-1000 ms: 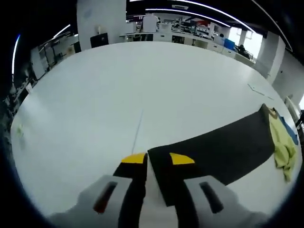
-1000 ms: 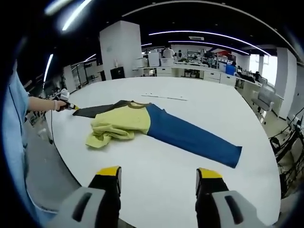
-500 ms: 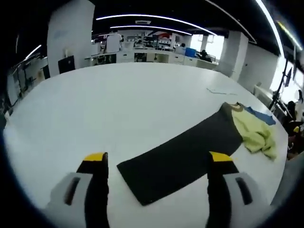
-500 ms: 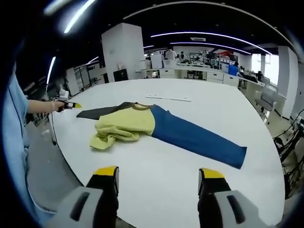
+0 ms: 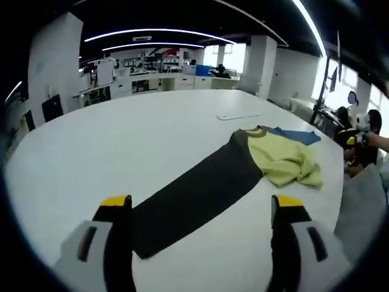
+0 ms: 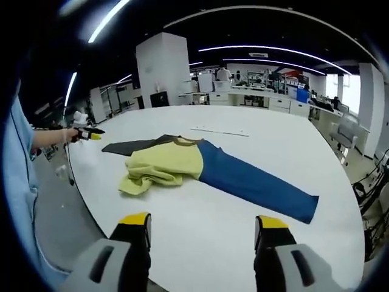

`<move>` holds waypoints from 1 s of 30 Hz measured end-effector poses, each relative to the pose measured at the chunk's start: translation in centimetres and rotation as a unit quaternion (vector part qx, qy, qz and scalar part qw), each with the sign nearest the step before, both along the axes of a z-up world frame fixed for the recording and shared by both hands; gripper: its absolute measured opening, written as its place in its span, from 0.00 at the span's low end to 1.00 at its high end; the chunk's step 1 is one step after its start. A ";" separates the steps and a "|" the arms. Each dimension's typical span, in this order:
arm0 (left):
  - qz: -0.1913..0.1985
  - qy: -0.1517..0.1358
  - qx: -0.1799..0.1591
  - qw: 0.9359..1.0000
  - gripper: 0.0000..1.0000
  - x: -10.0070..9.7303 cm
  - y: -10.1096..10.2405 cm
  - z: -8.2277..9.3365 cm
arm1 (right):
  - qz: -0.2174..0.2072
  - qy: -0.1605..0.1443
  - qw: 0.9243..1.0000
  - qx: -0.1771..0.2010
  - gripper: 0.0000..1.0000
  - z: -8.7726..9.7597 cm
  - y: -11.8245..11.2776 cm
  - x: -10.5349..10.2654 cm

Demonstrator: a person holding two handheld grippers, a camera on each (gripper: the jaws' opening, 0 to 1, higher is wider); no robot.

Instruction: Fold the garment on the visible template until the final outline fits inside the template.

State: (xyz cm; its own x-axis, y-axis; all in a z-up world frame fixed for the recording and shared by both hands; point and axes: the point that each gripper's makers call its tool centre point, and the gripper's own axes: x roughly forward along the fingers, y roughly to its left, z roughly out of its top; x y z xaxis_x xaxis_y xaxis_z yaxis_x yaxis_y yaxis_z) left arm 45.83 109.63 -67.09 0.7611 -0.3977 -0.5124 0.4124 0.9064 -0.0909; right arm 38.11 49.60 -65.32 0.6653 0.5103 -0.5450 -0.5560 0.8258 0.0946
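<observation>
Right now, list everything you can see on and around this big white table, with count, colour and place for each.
Long-sleeved cloth garment: one, bunched yellow body in the middle, near the table edge.
Dark grey sleeve: one, laid flat, running from the yellow body toward the left gripper.
Blue sleeve: one, laid flat, stretching away from the yellow body on the other side.
Round white table: one, under the garment.
Thin pale strip: one, flat on the table beyond the collar.
Office desks and shelves: several, far background.
Left gripper: one, yellow-tipped black jaws apart above the dark sleeve end.
Right gripper: one, jaws apart over bare table.
</observation>
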 end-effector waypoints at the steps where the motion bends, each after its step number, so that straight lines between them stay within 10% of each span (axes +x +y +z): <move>1: -0.005 -0.002 -0.001 1.000 0.91 -0.2 -0.5 0.2 | 0.000 -0.002 1.000 0.000 0.68 0.1 0.0 0.0; 20: -0.127 -0.029 -0.010 0.991 0.88 -8.5 -14.9 2.7 | 0.070 -0.023 0.997 -0.039 0.63 1.0 1.8 -0.2; 30: -0.139 -0.011 -0.006 0.990 0.87 -11.6 -17.6 1.4 | 0.102 -0.022 0.993 -0.051 0.62 0.8 2.8 0.5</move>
